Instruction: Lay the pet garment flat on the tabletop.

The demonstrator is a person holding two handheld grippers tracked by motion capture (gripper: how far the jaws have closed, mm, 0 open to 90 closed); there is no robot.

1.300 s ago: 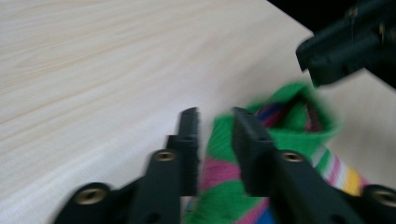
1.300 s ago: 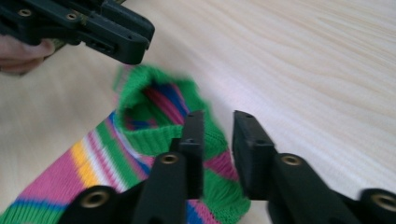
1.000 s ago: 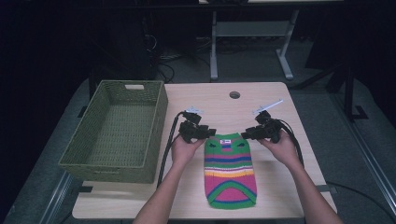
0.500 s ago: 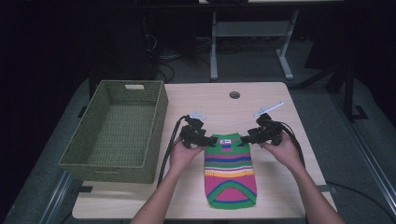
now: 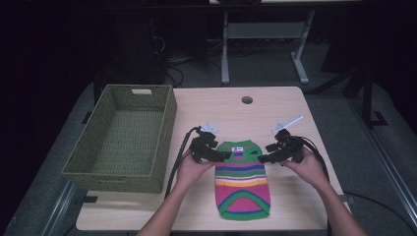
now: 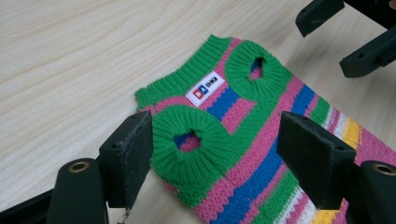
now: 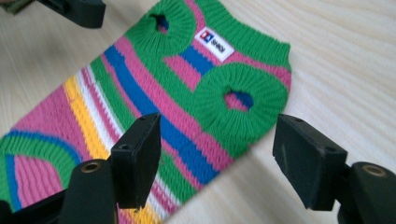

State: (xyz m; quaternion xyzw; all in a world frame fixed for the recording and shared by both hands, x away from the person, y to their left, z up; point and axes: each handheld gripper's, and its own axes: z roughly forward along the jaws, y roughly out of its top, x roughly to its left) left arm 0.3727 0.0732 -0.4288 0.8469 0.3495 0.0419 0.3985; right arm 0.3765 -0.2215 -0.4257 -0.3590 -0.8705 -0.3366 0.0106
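Note:
A small knitted sweater (image 5: 242,182) striped green, pink, blue and yellow lies flat on the table, with its collar and white label at the far end. My left gripper (image 5: 223,155) hovers at its left shoulder. In the left gripper view the left gripper (image 6: 217,140) straddles a green armhole of the sweater (image 6: 247,116), its pads clear of the knit. My right gripper (image 5: 263,158) is at the right shoulder. The right gripper (image 7: 219,144) stands wide over the other armhole of the sweater (image 7: 154,79). Both pairs of jaws have just been opening, and neither presses on the sweater.
An empty green woven basket (image 5: 113,169) stands on the left part of the table. A round cable hole (image 5: 247,100) is in the tabletop at the far middle. Black cables trail from both grippers toward the near edge.
Both grippers' jaws have opened wider and drawn a little toward the near side, off the sweater's top corners. The sweater lies where it was.

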